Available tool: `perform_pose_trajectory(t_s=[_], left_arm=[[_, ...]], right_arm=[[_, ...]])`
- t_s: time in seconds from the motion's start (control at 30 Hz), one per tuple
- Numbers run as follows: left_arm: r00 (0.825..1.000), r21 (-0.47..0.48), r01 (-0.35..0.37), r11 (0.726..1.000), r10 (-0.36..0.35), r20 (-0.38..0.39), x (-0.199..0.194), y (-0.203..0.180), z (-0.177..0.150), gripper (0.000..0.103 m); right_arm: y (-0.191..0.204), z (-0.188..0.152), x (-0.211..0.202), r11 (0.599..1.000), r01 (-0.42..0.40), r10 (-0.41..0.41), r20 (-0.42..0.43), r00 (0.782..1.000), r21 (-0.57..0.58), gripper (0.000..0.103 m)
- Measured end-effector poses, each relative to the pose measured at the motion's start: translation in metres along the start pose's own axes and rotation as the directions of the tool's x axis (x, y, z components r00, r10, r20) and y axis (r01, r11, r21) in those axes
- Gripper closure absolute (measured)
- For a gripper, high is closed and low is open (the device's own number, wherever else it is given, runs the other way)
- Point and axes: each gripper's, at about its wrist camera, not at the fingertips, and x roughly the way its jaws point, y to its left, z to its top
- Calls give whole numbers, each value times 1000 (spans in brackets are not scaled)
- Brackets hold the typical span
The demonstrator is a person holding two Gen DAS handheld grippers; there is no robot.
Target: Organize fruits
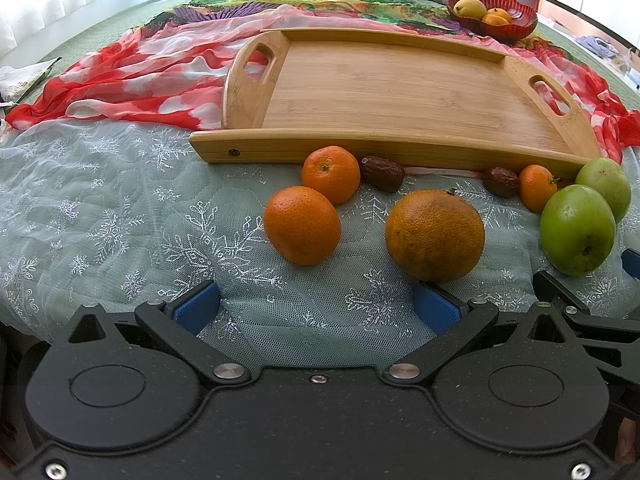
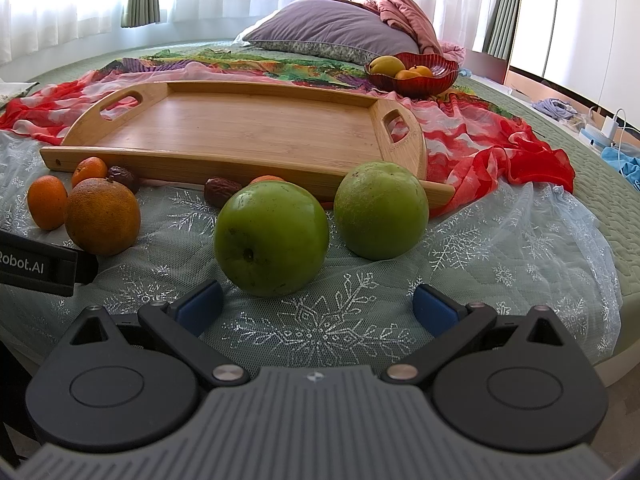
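Fruit lies loose on the lace cloth in front of the bare wooden tray, so I judge the first pick is at hand. With my right gripper spread wide and holding nothing, I'd centre on the nearer green apple just ahead of its fingers, close low around its middle, then lift it over the tray's front rail. My left gripper is equally splayed and empty; the big orange sits at its right fingertip, a smaller tangerine ahead. Dates wait by the rail.

Low, near, apparently side-by-side; tray shared.
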Motion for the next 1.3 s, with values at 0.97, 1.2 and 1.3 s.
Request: perform_pose_trajectory(t_s=[0.97,1.2,1.3], left_arm=[[997,38,66,997,-67,44,-14,1,-8,7],[974,60,212,975,-216,67,-31,-8,-10,34],[965,54,249,967,-253,76,-33,-12,-9,42]], right_arm=[[-2,-8,-17,999,-49,48,106,993,8,14],[2,-6,-23,993,-113,110,151,982,12,28],[1,-3,-22,992,-127,123,158,980,12,30]])
